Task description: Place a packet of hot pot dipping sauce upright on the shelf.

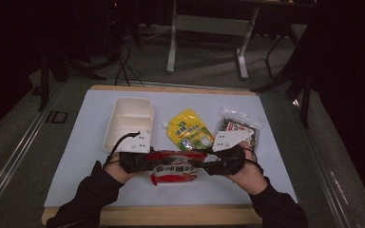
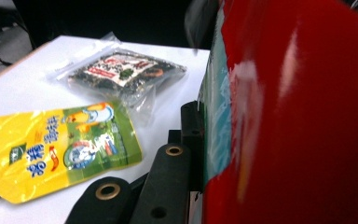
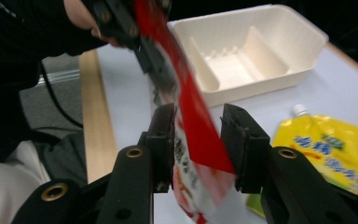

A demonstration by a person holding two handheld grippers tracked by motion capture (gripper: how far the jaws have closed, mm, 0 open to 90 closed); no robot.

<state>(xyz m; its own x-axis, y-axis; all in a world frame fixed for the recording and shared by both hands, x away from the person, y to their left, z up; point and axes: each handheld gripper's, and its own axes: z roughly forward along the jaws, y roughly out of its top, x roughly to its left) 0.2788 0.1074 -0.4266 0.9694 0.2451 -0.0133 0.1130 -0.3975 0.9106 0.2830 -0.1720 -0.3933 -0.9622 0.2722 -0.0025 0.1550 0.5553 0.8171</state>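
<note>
High view shows the red packet near the front of the table, held up between both grippers. Left gripper pinches one end tight. Right gripper has its fingers spread a little, with the packet's other end between them.

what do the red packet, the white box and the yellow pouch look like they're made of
Red packet: glossy plastic film by the look, with bright glare streaks and a bent, flexible body.
White box: matte moulded plastic or pulp, hard to say which; stiff dividers, no shine.
Yellow pouch: shiny printed laminate film, wrinkled, with a white spout.
</note>
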